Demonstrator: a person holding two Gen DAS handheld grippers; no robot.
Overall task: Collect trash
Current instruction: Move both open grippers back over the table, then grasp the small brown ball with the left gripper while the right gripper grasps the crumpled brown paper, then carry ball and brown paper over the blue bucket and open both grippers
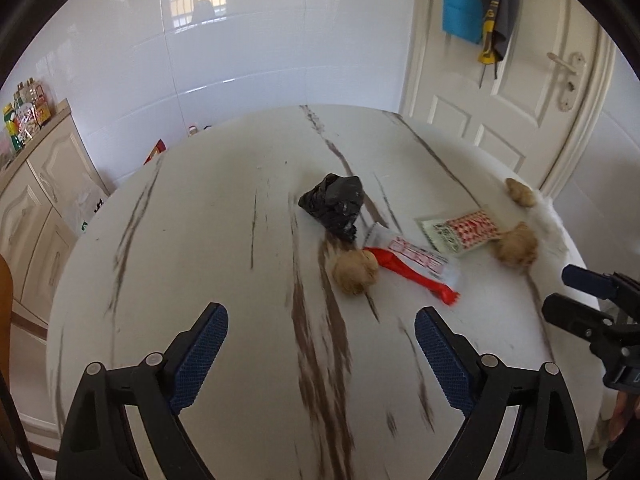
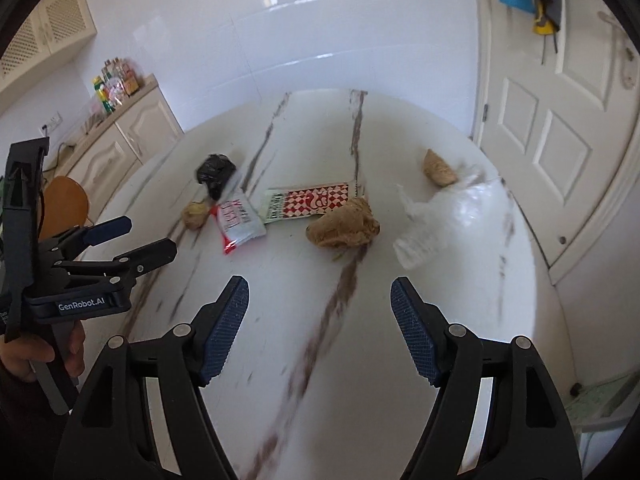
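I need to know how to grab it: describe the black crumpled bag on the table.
The black bag is thin glossy plastic film, crumpled into a tight wrinkled lump with a tapering tail toward the brown paper wad. It lies on the white marble-look table, the farthest piece of the cluster. Whether the tail touches the red-and-white wrapper is unclear. No tool touches it.

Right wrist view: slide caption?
Open right gripper above marble table strewn with wrappers, paper wads and a clear bag.
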